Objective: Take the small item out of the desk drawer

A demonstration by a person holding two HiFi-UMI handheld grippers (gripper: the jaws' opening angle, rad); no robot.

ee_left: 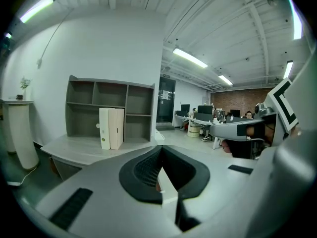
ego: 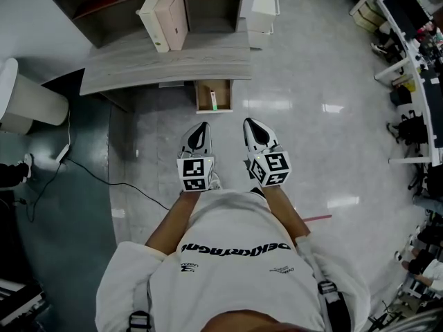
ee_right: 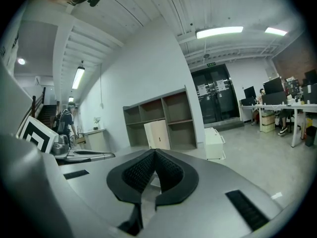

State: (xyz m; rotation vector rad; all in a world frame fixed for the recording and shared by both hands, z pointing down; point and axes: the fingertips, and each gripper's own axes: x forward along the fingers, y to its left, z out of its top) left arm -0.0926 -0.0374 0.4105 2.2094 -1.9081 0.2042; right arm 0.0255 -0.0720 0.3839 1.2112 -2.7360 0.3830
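We stand back from the bench (ego: pixel 166 64), left hand-held gripper (ego: pixel 200 131) and right hand-held gripper (ego: pixel 253 127) both pinched together, empty; the small item (ego: pixel 214 103) lies untouched in the open drawer (ego: pixel 205 97).

Grey desk (ego: pixel 138 71), drawer (ego: pixel 199 95) pulled out.
Bears a shelf unit (ego: pixel 104 5) at the back and two pale binders (ego: pixel 165 21) upright (side by side, touching); in the drawer, a small green thing (ego: pixel 214 103).

Floor (ego: pixel 228 126) open up to drawer (ego: pixel 212 97) — desk top (ego: pixel 166 68) above its back; cable (ego: pixel 124 183) left.
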